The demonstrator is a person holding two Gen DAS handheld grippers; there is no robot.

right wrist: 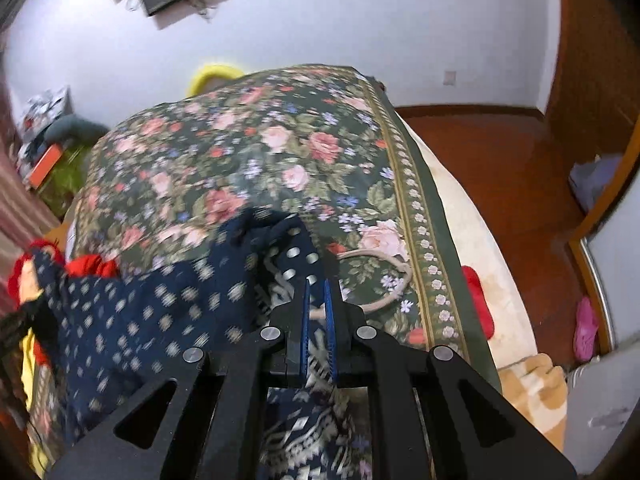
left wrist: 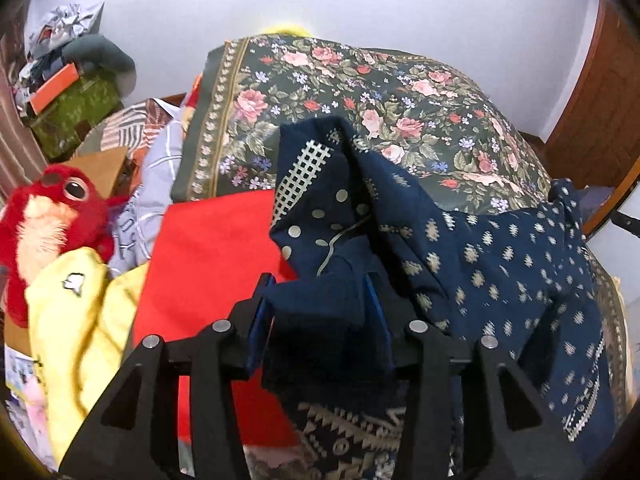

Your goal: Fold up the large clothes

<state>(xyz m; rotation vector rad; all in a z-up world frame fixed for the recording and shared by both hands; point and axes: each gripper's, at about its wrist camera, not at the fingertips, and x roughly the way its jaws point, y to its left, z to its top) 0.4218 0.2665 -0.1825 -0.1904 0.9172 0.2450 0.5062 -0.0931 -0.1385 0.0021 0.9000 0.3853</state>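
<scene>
- No brand, label or readable writing shows anywhere; the small white emblem on the yellow cloth [left wrist: 76,320] is too small to read.
- The navy patterned garment [left wrist: 500,264] lies bunched on the floral bedspread [left wrist: 360,92], stretched between both grippers.
- The left gripper [left wrist: 320,292] has its jaws partly apart with a thick fold between them; whether the pads press it is unclear.
- The right gripper [right wrist: 317,280] is pinched tight on the garment's edge.
- A red plush toy [left wrist: 44,216] is cut off at the left.
- The right-wrist view is blurred.
</scene>
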